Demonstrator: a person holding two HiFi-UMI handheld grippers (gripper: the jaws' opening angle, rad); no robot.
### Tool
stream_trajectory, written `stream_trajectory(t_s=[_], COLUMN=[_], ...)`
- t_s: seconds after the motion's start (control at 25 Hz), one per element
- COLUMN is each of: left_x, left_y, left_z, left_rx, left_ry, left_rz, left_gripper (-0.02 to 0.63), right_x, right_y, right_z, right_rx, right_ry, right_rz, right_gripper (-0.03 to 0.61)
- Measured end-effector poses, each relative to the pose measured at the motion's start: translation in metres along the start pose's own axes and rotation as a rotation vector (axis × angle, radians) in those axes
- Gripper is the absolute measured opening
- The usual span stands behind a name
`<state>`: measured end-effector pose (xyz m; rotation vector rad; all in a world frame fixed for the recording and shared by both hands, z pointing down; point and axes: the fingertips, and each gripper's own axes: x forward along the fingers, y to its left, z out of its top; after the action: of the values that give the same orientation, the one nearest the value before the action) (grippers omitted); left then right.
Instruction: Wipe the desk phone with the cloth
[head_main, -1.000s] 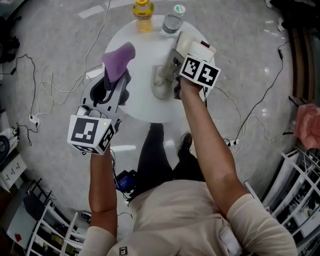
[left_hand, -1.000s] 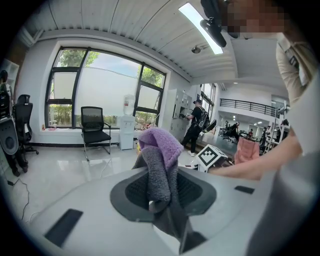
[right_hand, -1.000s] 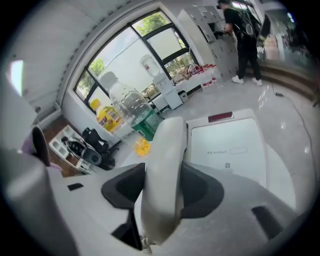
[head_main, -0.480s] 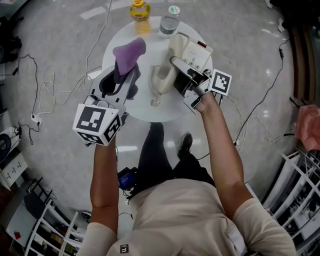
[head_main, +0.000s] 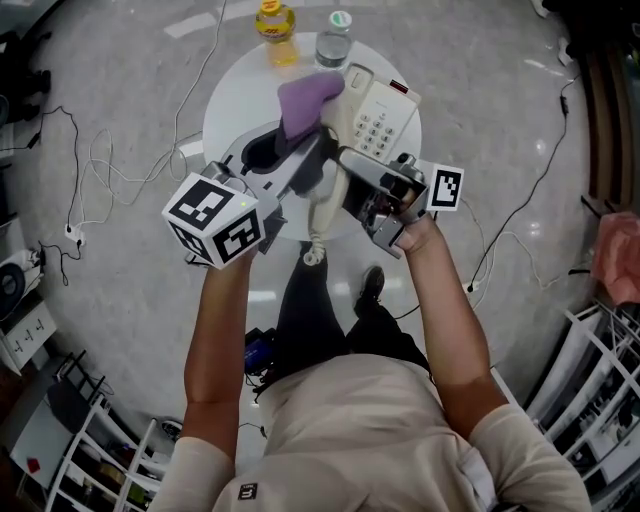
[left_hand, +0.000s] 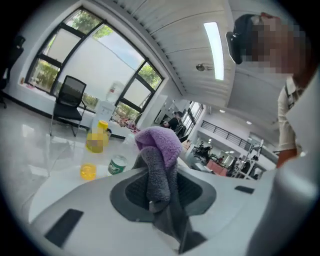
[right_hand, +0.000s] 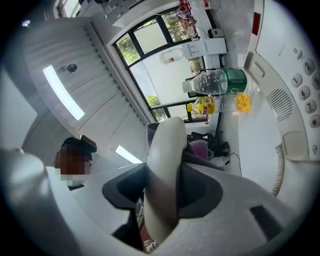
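Your right claw is clenched around the middle of the handset, its jaws just drawn a touch tighter. It holds the handset in the air over the 6 o'clock rim of the table. Your left claw grips the purple cloth, whose free end pokes out near the handset's upper end. The phone itself sits at 2 o'clock on the table, close to the rim.

The handset is smooth and rounded, so a hard rub with the cloth could twist it in the jaws or squeeze it out. From there it would likely drop past the edge to the floor. Lift further and the coiled cord may go taut and drag the phone toward you. The yellow bottle and water bottle stand at 12 o'clock on the rim, just beyond the cloth, and a long stroke that way could topple them. Open room lies at 9 o'clock, where the tabletop is bare.
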<state>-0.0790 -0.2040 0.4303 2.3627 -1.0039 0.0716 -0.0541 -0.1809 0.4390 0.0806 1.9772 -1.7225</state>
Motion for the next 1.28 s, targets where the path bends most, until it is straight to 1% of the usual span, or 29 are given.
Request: stream_trajectory(t_s=[0.08,0.16,0.24,0.36,0.4,0.48,0.6,0.68,0.8,0.88,0.92,1.0,1.12,1.28], left_x=[0.002,-0.002,-0.008,-0.020,-0.023,-0.027,-0.025,-0.022,-0.027,-0.030,-0.028,-0.023,-0.020,-0.021], left_y=[-0.016,-0.026,-0.034,-0.056,-0.064,-0.072,-0.066,-0.056,-0.031,-0.012,-0.005,0.003,0.003,-0.003], left_z=[-0.005,-0.008,-0.009,-0.016,-0.018,-0.018,-0.014,-0.005,0.021,0.032,0.035,0.036,0.035,0.030], left_rx=[-0.045,-0.071,-0.090,-0.098,-0.100,-0.114,-0.124,-0.134,-0.174,-0.179,-0.173,-0.161,-0.150,-0.156], left_ry=[-0.006,-0.001,0.037,0.106,0.115,0.106,0.079,0.033,-0.105,-0.160,-0.167,-0.162,-0.150,-0.135], left_rz=[-0.076,-0.122,-0.158,-0.266,-0.292,-0.309,-0.299,-0.268,-0.158,-0.076,-0.047,-0.021,-0.021,-0.040], left_gripper=[0.095,0.094,0.092,0.091,0.091,0.091,0.091,0.091,0.091,0.091,0.091,0.091,0.091,0.091], right_x=[-0.002,-0.004,-0.004,-0.003,-0.002,0.003,0.008,0.009,0.009,0.008,0.008,0.007,0.005,0.002], right_y=[0.002,0.006,0.010,0.014,0.016,0.022,0.023,0.020,0.019,0.021,0.022,0.020,0.019,0.020], right_z=[0.004,0.006,0.006,0.014,0.016,0.014,0.015,0.018,0.011,0.000,-0.006,-0.015,-0.021,-0.020], right_rx=[-0.009,-0.019,-0.021,-0.008,-0.010,-0.019,-0.025,-0.024,-0.020,-0.012,-0.006,0.009,0.018,0.001], right_ry=[-0.005,0.012,0.032,0.003,0.002,0.033,0.061,0.054,0.062,0.078,0.087,0.097,0.089,0.088], right_rz=[0.003,0.010,0.021,0.043,0.050,0.060,0.071,0.073,0.065,0.067,0.071,0.074,0.066,0.052], right_gripper=[0.176,0.176,0.175,0.173,0.173,0.173,0.172,0.172,0.170,0.170,0.170,0.170,0.169,0.169])
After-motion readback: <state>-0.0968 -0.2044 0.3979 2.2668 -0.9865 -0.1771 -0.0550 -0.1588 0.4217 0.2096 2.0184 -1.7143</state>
